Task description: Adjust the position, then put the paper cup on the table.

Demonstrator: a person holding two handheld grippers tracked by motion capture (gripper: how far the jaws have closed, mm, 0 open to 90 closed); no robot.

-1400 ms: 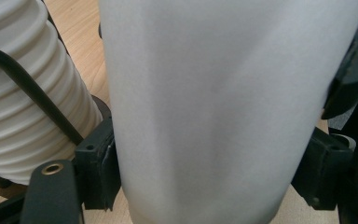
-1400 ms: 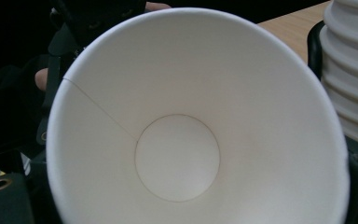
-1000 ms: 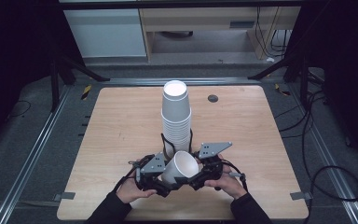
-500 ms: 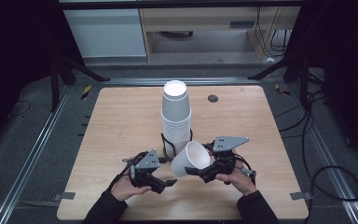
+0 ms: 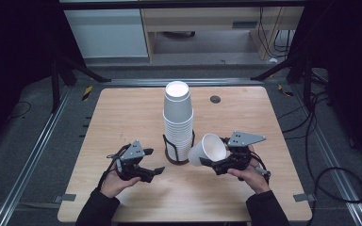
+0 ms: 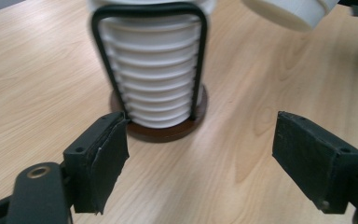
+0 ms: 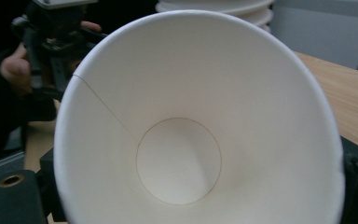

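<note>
A tall stack of white paper cups point(image 5: 178, 117) stands in a black wire holder point(image 5: 175, 149) on a round dark base at the table's middle. My right gripper point(image 5: 212, 162) is shut on a single white cup point(image 5: 207, 149), held tilted just right of the stack; its open mouth point(image 7: 186, 140) faces the right gripper view's camera. My left gripper point(image 5: 154, 172) is open, left of the holder, low over the table. In the left gripper view its pads point(image 6: 103, 158) stand wide apart in front of the stack point(image 6: 156, 84), and the held cup's bottom point(image 6: 291, 11) shows at top right.
The wooden table point(image 5: 122, 113) has a small dark round hole point(image 5: 215, 99) at the back right. Metal rails run along both sides of the table, and cables lie on the floor at the right. A cabinet stands beyond the far edge.
The two grippers have drawn apart: the right one carried the single cup to the right of the stack, and the left one let go and moved left, open.
</note>
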